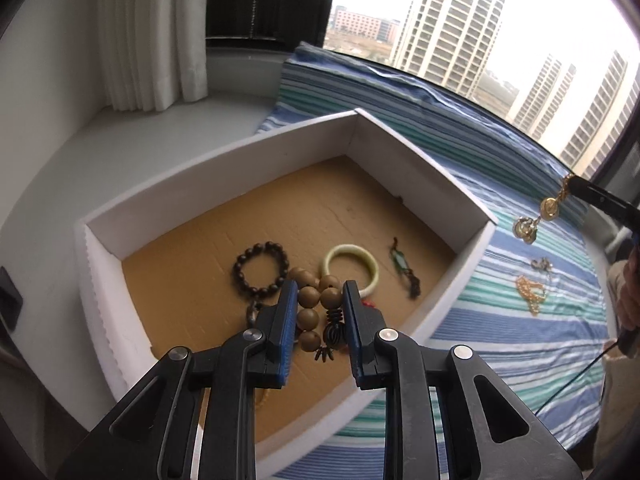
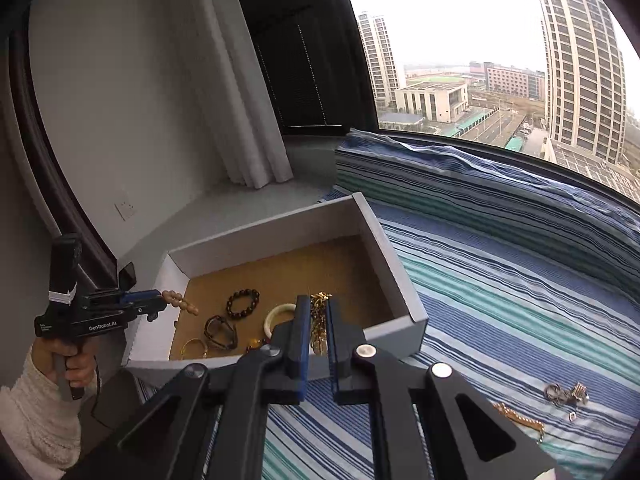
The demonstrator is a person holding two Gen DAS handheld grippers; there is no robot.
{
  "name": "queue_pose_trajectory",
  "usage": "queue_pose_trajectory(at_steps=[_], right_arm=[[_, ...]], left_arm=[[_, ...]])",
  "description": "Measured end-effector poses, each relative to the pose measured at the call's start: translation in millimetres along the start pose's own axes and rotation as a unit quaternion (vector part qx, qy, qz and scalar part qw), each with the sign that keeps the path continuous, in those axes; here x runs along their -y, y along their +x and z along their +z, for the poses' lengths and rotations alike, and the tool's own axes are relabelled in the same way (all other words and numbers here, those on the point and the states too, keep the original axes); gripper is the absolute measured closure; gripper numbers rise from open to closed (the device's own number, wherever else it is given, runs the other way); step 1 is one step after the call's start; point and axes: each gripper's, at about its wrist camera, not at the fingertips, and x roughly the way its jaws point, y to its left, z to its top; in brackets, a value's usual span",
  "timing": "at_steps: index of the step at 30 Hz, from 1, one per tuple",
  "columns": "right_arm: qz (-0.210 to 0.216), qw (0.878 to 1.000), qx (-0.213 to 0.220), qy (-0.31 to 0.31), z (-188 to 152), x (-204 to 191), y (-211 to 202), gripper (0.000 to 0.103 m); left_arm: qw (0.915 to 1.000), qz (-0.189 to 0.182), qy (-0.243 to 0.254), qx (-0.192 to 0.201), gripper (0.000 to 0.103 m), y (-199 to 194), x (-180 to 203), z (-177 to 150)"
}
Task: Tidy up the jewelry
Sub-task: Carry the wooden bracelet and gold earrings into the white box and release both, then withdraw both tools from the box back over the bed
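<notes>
A white box (image 1: pixel 224 168) with a brown cardboard floor holds a dark bead bracelet (image 1: pixel 261 270), a pale jade bangle (image 1: pixel 352 258) and a green pendant (image 1: pixel 401 266). My left gripper (image 1: pixel 320 286) hangs over the box's near part, shut on a tan wooden bead bracelet (image 1: pixel 308 316) with a dark tassel. From the right wrist view that left gripper (image 2: pixel 160 298) is at the box's left wall, with the tan beads (image 2: pixel 180 302) dangling from it. My right gripper (image 2: pixel 318 302) is shut on a gold necklace (image 2: pixel 319 320) in front of the box (image 2: pixel 396 280). Its medallions (image 1: pixel 550 208) swing above the cloth.
A blue and green striped cloth (image 2: pixel 500 300) covers the surface, with a striped bolster (image 2: pixel 460 176) along the window. Loose on the cloth at the right lie a gold chain (image 2: pixel 520 418) and silver pieces (image 2: pixel 566 394). A white curtain (image 1: pixel 152 40) hangs at the back left.
</notes>
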Motion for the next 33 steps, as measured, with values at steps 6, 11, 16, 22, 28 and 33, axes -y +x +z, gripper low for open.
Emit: queue_pose_trajectory(at_steps=[6, 11, 16, 22, 28, 33], right_arm=[[0.003, 0.999, -0.043, -0.015, 37, -20, 96, 0.095], [-0.014, 0.997, -0.069, -0.024, 49, -20, 161, 0.095], [-0.01, 0.996, -0.084, 0.011, 56, -8, 191, 0.092], [-0.02, 0.999, -0.026, 0.034, 60, -2, 136, 0.05], [-0.072, 0.997, 0.036, 0.011, 23, 6, 37, 0.029], [-0.154, 0.988, 0.023, 0.003, -69, 35, -25, 0.027]], left_arm=[[0.9988, 0.032, -0.028, -0.024, 0.082, 39, -38, 18], [0.9947, 0.083, -0.053, -0.028, 0.081, 59, -76, 26], [0.9882, 0.143, -0.051, -0.023, 0.066, 64, -94, 23], [0.988, 0.151, -0.024, 0.022, 0.032, 27, -68, 12], [0.9934, 0.087, 0.031, 0.068, 0.012, -18, 14, -16], [0.9951, 0.003, 0.083, 0.053, 0.005, -10, 101, -65]])
